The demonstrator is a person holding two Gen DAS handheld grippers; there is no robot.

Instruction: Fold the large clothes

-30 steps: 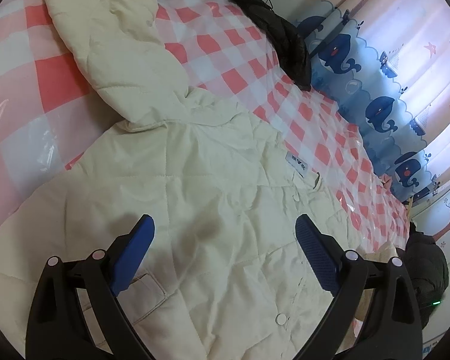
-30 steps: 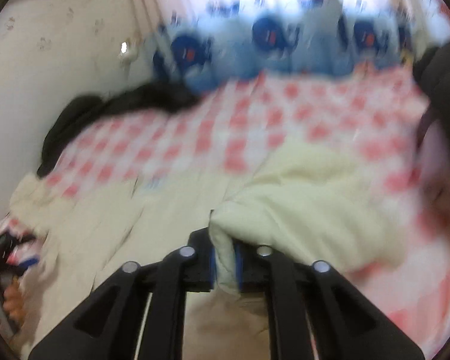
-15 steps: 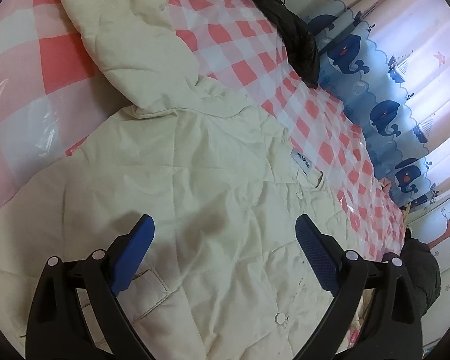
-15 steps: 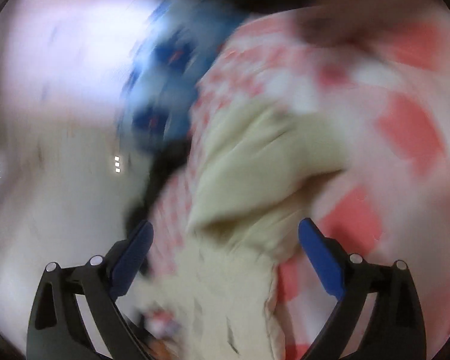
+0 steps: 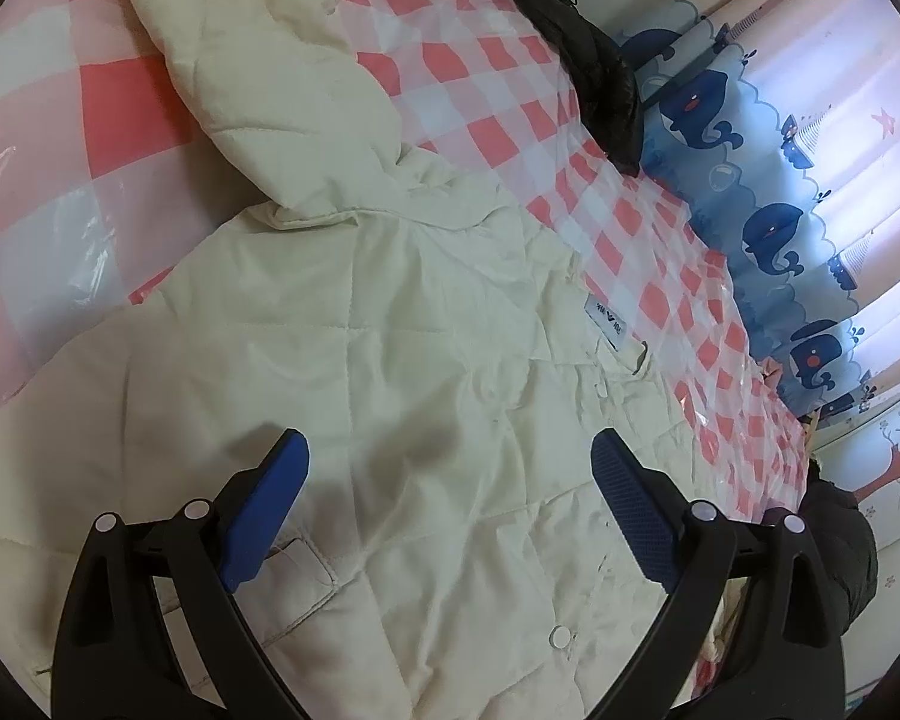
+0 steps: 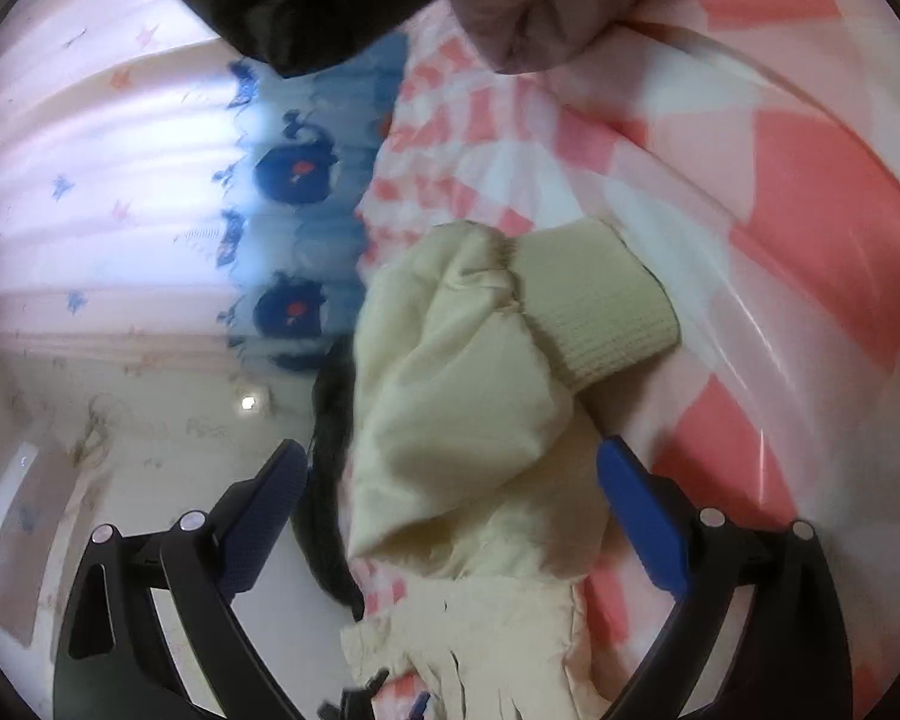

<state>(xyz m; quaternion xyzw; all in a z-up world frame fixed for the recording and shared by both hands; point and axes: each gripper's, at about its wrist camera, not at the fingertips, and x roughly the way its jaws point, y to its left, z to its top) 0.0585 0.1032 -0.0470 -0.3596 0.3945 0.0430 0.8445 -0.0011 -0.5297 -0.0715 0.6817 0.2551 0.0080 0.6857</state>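
A cream quilted jacket [image 5: 390,372] is spread flat on a pink-and-white checked cover [image 5: 60,102]; the left gripper [image 5: 450,462] is held above it with jaws wide apart, nothing being clamped between them

The coat [image 5: 390,372] runs off the bottom and left edges of the left wrist view, so its hem and one side are out of sight. Print on its label [image 5: 787,324] is too small to read. A dark garment [image 5: 570,42] is cut off at the top edge. In the right wrist view the curtain [image 6: 288,180] and bed cover [image 6: 810,192] are smeared, and the sleeve [image 6: 480,390] hides the coat body behind it.
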